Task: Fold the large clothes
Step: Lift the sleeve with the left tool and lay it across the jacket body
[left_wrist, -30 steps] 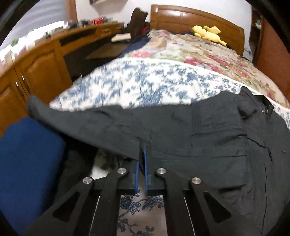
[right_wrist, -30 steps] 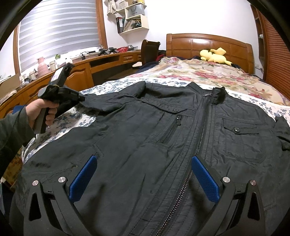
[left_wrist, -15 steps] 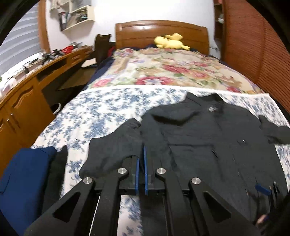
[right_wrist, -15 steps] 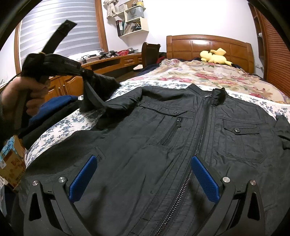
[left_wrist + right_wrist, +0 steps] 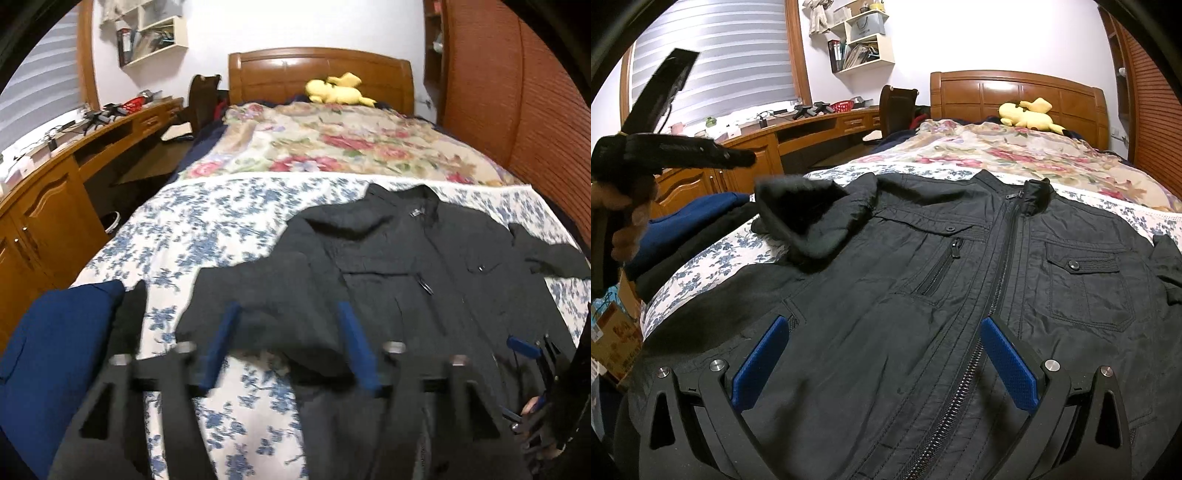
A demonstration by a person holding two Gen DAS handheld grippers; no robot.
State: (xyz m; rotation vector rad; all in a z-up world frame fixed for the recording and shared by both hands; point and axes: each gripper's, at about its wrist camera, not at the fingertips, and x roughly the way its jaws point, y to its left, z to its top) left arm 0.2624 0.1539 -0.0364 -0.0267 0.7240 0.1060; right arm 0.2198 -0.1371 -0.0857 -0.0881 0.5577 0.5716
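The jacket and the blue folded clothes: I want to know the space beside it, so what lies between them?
In the left wrist view, only blue-flowered bedsheet separates the jacket from the blue folded clothes and the dark item beside them.

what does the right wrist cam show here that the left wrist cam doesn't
Only the right wrist view shows the person's left hand gripping its tool, the cardboard box beside the bed and the window blinds.

Only the left wrist view shows the open left gripper over the sleeve, and the wastebasket by the desk.

Both show the black jacket lying zipped, front up, on the floral bedspread, the yellow plush toy, the headboard and the folded blue garment.
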